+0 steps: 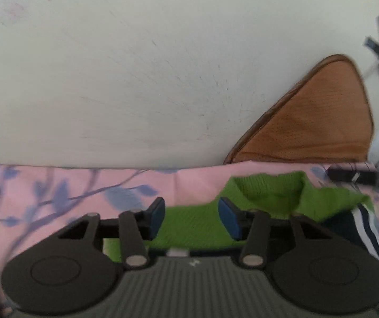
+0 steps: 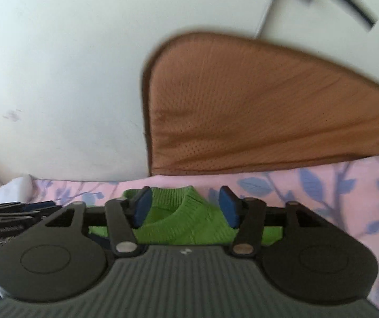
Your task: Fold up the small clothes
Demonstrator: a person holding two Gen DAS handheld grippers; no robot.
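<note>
A small green knit garment (image 1: 194, 222) lies on a pink sheet with blue leaf print (image 1: 57, 188). My left gripper (image 1: 191, 218) is open, its blue pads apart, hovering over the garment's left part; the neckline (image 1: 276, 188) lies to its right. In the right wrist view the same garment (image 2: 186, 225) shows its V-shaped collar between the jaws of my right gripper (image 2: 185, 209), which is open just above it. The left gripper's dark body (image 2: 12, 220) shows at the left edge there.
A brown mesh chair back (image 2: 255, 106) stands behind the pink surface, also in the left wrist view (image 1: 316, 116). A dark striped cloth (image 1: 359, 228) lies right of the green garment. A pale wall (image 1: 136, 66) fills the background. A white object (image 2: 14, 188) sits far left.
</note>
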